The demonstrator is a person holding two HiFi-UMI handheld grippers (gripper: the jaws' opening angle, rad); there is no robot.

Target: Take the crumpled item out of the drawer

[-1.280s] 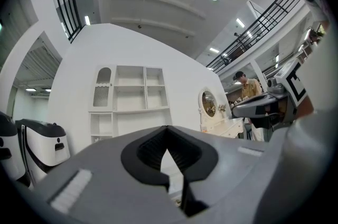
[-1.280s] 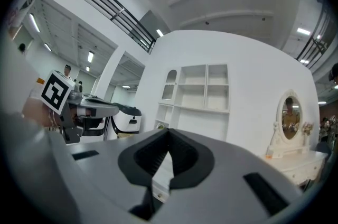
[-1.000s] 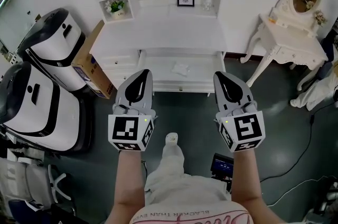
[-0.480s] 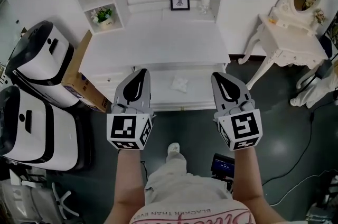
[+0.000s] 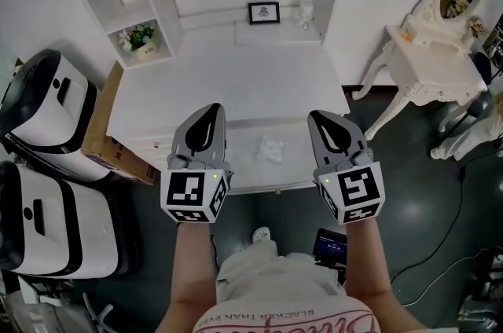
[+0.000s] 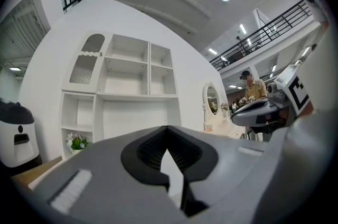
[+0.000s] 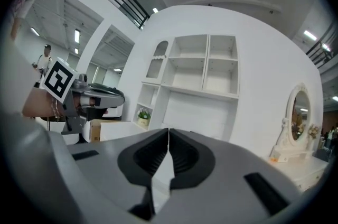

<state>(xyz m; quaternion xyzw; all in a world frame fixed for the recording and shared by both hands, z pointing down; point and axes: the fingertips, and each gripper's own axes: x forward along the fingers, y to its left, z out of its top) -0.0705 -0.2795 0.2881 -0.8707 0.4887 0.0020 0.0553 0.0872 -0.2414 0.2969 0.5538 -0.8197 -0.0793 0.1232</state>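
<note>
A crumpled white item (image 5: 271, 149) lies in the open drawer (image 5: 259, 184) of a white desk (image 5: 228, 80). My left gripper (image 5: 211, 109) hovers over the drawer's left end, and my right gripper (image 5: 319, 117) over its right end. The item lies between them, untouched. In the left gripper view the left gripper (image 6: 167, 128) has its jaws closed tip to tip with nothing in them. The right gripper (image 7: 168, 130) likewise stands shut and empty. Both point level toward the white shelving behind the desk.
Two white and black machines (image 5: 39, 111) and a cardboard box (image 5: 98, 143) stand left of the desk. A white vanity table with a mirror (image 5: 432, 64) is at the right. A potted plant (image 5: 137, 37) and a picture frame (image 5: 263, 12) sit at the back. A dark device (image 5: 330, 245) lies on the floor.
Both grippers have moved forward to the desk, and now hang over the drawer's ends. Their jaws stayed shut.
</note>
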